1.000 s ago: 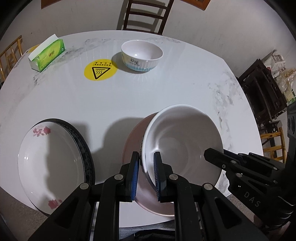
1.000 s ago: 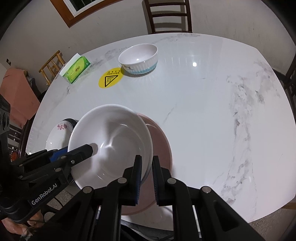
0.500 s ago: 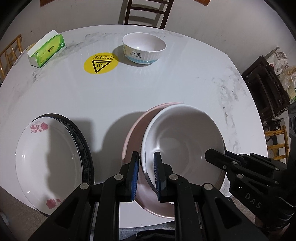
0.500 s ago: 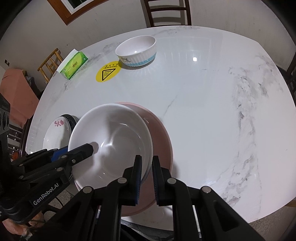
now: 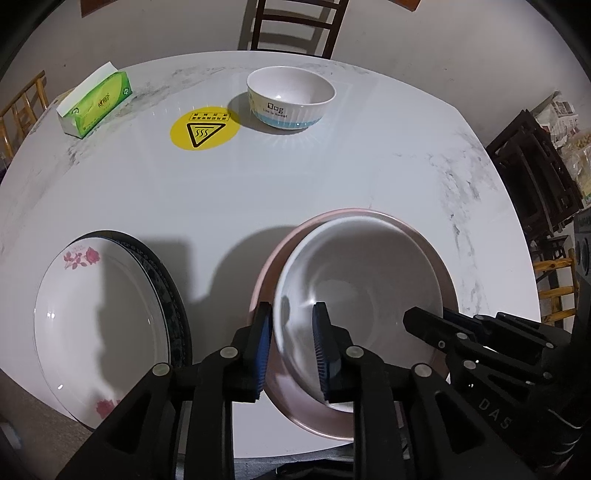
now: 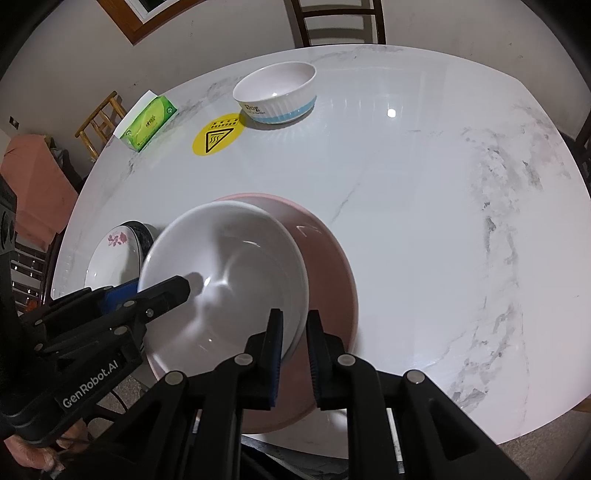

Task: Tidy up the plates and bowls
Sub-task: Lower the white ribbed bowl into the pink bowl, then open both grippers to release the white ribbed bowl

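While the white bowl [image 5: 365, 288] is sitting inside the pink bowl [image 6: 328, 266] near the table's [image 5: 332, 177] front edge, both grippers are gripping its rim: the left gripper [image 5: 291, 350] is clamping the left side, the right gripper [image 6: 295, 354] the right side. To the left, a floral plate [image 5: 96, 317] is lying on a dark plate [image 5: 173, 295]. Farther back, a small bowl [image 5: 291, 96] is standing beside a yellow sticker [image 5: 205, 127] and a tissue box [image 5: 98, 105].

A green tissue box [image 5: 95, 104] sits near the far left edge of the white marble table [image 5: 332, 177]. A round yellow sticker [image 5: 205, 127] is close beside it. A dark wooden chair [image 5: 295, 26] stands behind the table
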Tool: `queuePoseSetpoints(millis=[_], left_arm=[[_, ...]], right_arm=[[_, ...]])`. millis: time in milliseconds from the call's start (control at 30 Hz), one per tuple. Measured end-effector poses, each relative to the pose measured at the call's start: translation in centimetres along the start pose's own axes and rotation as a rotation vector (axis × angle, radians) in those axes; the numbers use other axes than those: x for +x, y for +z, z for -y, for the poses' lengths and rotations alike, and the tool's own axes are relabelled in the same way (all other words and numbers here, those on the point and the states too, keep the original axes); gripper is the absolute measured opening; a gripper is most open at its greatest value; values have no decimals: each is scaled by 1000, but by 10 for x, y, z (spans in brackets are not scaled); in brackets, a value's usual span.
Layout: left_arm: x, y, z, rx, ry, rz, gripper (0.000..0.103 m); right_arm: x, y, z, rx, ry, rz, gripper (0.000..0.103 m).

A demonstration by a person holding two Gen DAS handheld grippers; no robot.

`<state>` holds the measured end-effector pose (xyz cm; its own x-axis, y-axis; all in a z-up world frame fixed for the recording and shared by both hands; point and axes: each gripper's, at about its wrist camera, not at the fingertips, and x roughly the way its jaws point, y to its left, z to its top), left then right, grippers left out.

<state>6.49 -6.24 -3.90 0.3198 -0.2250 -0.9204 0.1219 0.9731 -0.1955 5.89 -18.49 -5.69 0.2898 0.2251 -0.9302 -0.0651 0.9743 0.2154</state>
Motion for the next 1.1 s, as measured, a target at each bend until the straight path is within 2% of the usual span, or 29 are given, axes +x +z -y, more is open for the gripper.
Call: queuePoseSetpoints(millis=[400,500,1100], left_arm=[[1,3,3,17,5,2,28],[-1,5,4,30,0,14,33],[-18,13,3,43,-6,76,37]], right_arm=[[-1,1,2,7,4,5,15],[-3,3,3,8,5,14,15],[-17,11,3,-15,6,63,15]])
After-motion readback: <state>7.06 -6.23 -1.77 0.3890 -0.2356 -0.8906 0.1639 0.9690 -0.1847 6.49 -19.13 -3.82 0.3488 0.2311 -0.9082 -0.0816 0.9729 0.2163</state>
